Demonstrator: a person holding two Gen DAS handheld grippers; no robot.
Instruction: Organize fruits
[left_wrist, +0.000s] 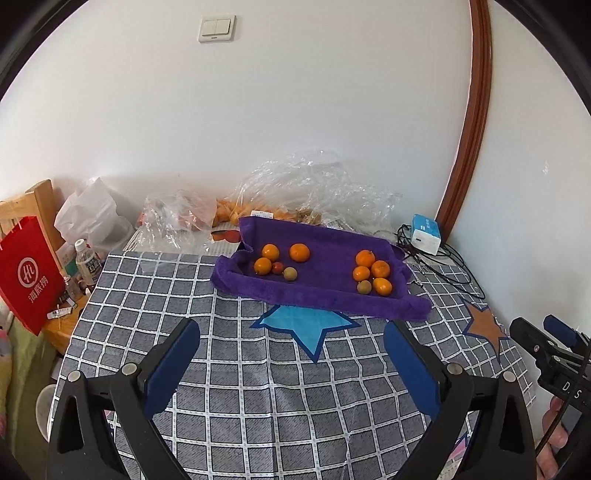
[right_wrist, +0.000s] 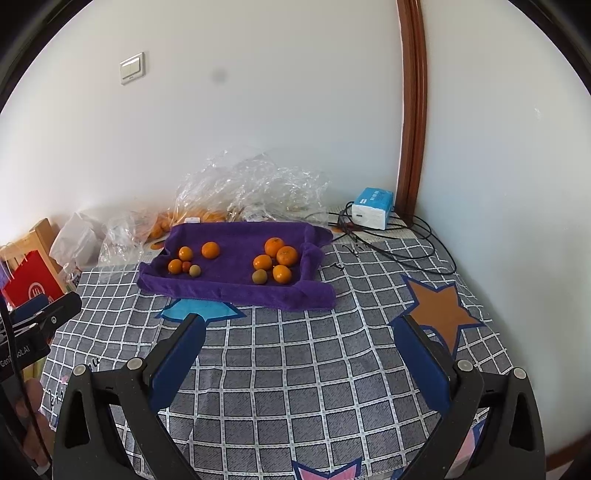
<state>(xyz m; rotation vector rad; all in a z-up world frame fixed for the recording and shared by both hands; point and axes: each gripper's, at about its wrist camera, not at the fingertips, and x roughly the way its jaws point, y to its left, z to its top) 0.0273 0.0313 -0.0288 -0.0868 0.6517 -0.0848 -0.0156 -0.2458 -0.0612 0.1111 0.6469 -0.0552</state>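
Observation:
A purple towel lies on the checked tablecloth with fruit in two groups. The left group has three oranges, a small red fruit and a brownish-green fruit. The right group has several oranges and one brownish-green fruit. My left gripper is open and empty, well in front of the towel. My right gripper is open and empty, also in front of the towel. Each gripper shows at the edge of the other's view.
Crumpled clear plastic bags with more fruit lie behind the towel against the wall. A blue-white box with black cables sits at the back right. A red paper bag, a bottle and a wooden chair stand off the table's left.

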